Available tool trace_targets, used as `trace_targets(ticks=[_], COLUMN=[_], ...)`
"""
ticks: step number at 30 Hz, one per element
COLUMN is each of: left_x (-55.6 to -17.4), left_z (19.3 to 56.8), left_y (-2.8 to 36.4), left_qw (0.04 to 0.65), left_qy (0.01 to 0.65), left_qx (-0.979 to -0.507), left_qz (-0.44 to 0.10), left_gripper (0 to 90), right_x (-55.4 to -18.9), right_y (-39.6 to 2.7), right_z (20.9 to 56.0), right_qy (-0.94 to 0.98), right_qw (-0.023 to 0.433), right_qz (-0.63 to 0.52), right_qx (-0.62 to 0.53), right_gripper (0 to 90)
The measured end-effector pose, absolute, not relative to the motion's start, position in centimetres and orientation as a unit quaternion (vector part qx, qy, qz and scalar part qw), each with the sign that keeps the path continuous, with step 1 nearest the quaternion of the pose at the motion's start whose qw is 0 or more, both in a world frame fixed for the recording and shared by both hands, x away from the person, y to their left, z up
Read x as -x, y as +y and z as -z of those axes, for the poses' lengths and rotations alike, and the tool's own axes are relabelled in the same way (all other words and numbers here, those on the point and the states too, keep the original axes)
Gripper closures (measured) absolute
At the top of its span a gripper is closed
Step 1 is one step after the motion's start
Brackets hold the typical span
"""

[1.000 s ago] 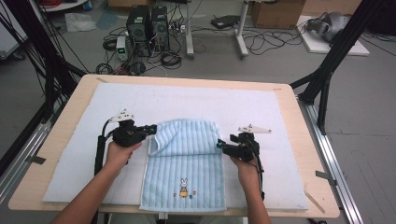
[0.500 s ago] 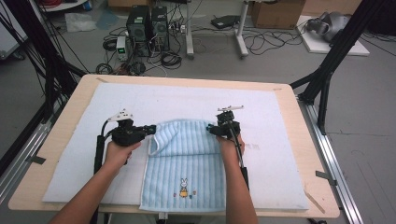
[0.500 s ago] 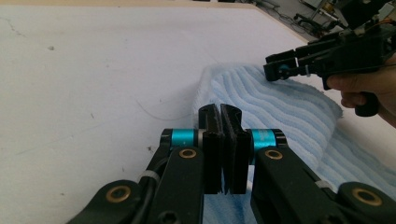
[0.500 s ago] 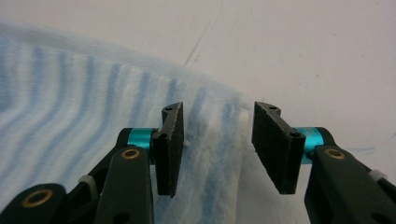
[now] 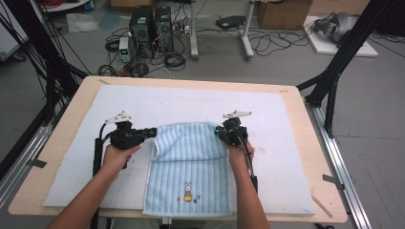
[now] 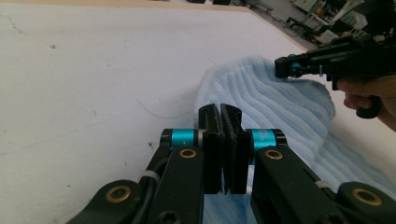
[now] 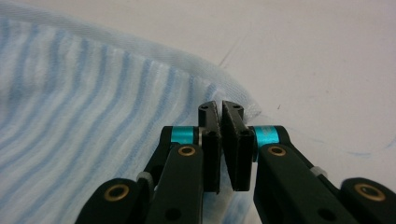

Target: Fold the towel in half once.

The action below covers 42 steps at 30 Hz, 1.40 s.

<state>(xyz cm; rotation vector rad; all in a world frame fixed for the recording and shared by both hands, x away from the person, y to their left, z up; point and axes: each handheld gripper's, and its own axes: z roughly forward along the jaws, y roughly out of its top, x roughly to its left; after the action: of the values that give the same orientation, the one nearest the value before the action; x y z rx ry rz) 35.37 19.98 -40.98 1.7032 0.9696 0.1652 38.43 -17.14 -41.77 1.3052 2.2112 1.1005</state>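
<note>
A light blue striped towel [image 5: 188, 162] with a small rabbit picture lies on the white mat [image 5: 191, 100], its far part folded over. My left gripper [image 5: 154, 132] is shut on the towel's [image 6: 280, 102] far left edge, seen between its jaws [image 6: 219, 109] in the left gripper view. At the far right corner is my right gripper [image 5: 218, 131]. Its jaws have just been closing and now stand shut [image 7: 219, 106], with the hem of the towel [image 7: 93, 93] between them. The right gripper [image 6: 285, 65] also shows far off in the left gripper view.
The mat covers most of a wooden table [image 5: 71, 105]. Black frame legs [image 5: 334, 81], computer cases [image 5: 150, 24] and cables stand on the floor beyond the far edge. Bare mat lies on both sides of the towel.
My right gripper moved from the towel's right side up to its far right corner and its jaws closed there. The left hand stayed put.
</note>
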Motion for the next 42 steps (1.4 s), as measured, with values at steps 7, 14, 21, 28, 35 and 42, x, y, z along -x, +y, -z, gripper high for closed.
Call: trace_targets(ticks=[7, 14, 21, 28, 35, 42], left_x=[-33.4, -30.5, -28.0, -27.0, -26.9, -28.3], left_z=[40.3, 40.8, 42.3, 44.3, 44.9, 44.1], left_y=[21.1, 21.6, 21.4, 21.1, 21.2, 22.3], left_qw=[0.571, 0.577, 0.564, 0.537, 0.524, 0.542], left_qy=[0.384, 0.369, 0.358, 0.358, 0.360, 0.391], left_qx=[-0.724, -0.728, -0.744, -0.763, -0.772, -0.743], left_qz=[-0.038, -0.029, -0.014, 0.002, 0.007, -0.027], left_gripper=[86.8, 86.8, 86.5, 86.0, 84.5, 60.2], right_x=[-33.8, -29.4, -26.6, -24.8, -24.0, -24.1], right_y=[-19.0, -20.3, -21.2, -21.4, -21.7, -22.5], right_z=[40.5, 41.5, 42.1, 42.7, 43.4, 43.0], right_qy=[0.757, 0.737, 0.740, 0.760, 0.777, 0.746], right_qw=[0.172, 0.156, 0.147, 0.137, 0.118, 0.110], right_qz=[-0.462, -0.499, -0.498, -0.475, -0.455, -0.494], right_qx=[-0.429, -0.429, -0.427, -0.421, -0.419, -0.432], right_gripper=[85.9, 85.8, 85.6, 85.5, 84.6, 64.8])
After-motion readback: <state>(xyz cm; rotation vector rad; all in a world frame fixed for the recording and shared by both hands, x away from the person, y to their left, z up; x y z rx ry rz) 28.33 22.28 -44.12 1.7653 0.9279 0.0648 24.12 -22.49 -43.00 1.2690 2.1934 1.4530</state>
